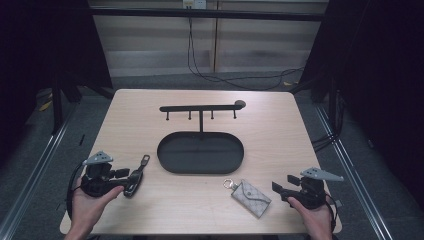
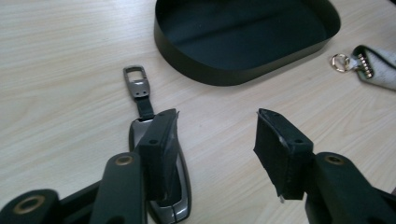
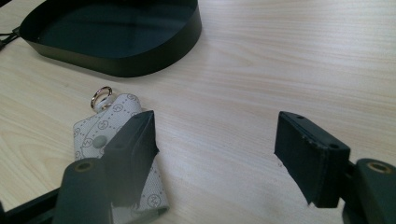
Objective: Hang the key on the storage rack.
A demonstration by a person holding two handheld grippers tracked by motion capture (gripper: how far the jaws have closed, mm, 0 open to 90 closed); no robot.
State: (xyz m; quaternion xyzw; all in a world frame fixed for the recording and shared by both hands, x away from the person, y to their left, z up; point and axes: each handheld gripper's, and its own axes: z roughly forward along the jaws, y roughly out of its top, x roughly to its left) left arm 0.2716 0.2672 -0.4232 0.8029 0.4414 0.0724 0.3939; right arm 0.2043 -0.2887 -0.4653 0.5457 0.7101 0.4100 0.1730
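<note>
A black and silver car key fob (image 1: 135, 179) with a metal strap loop lay near the surface's (image 1: 270, 130) front left corner, long axis running front to back, loop pointing away toward the far edge. The left tongs (image 2: 215, 140) stood half open, one jaw over the fob, not gripping. The right tongs (image 3: 215, 149) stood apart, empty.

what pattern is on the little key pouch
Light grey with a repeating small monogram print on the key pouch, clearest in the right gripper view.

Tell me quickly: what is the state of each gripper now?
Left gripper: open, holding nothing; car key lies under one jaw.
Right gripper: open, holding nothing.
</note>
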